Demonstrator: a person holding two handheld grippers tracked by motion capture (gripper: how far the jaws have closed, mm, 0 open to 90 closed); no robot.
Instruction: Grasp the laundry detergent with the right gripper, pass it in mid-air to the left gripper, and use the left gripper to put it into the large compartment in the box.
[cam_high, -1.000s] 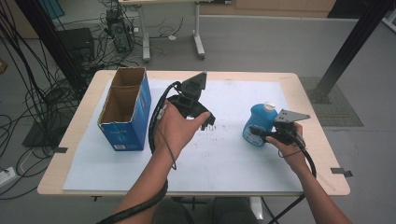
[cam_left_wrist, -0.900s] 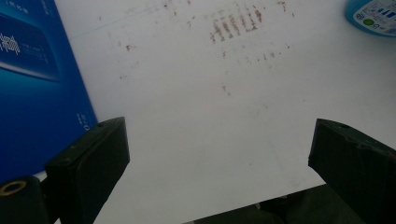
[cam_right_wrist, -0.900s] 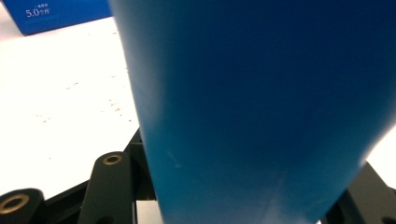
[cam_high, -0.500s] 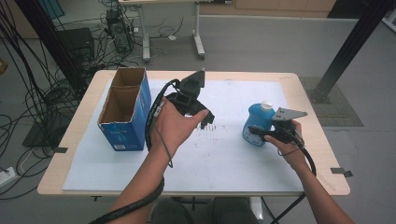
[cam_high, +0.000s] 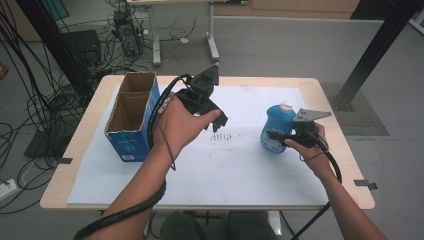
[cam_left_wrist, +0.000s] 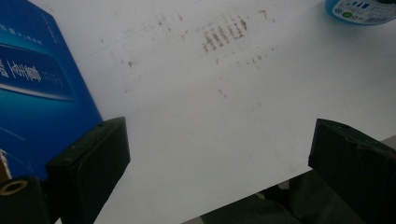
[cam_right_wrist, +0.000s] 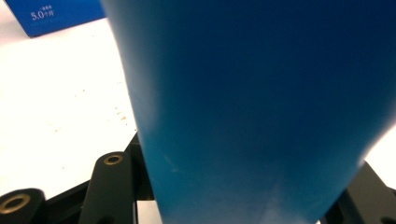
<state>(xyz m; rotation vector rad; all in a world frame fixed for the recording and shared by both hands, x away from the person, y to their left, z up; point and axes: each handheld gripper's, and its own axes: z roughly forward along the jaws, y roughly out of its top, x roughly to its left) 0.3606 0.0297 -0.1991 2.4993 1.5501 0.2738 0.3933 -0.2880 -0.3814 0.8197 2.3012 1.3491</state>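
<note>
- The right gripper (cam_high: 280, 136) sits near the right edge of the tabletop (cam_high: 330, 90), held level, with its fingers clamped on the sides of a round blue plastic bottle with a white cap (cam_high: 276, 127).
- That bottle stands upright on the white sheet (cam_high: 225, 170) that covers most of the tabletop, in the right half, about midway between the far and near edges.
- In the right gripper view the blue bottle wall (cam_right_wrist: 252, 102) is pressed right up between the black fingers.
- The left gripper (cam_high: 217, 117) is held in the air above the middle of the tabletop, its fingers (cam_left_wrist: 91, 158) spread wide with nothing between them.
- An open blue cardboard box with two compartments (cam_high: 131, 117) stands near the left far corner of the tabletop, just beside the left hand (cam_high: 180, 122).
- Faint brown smudges (cam_high: 223, 136) mark the sheet between the left gripper and the bottle.
</note>
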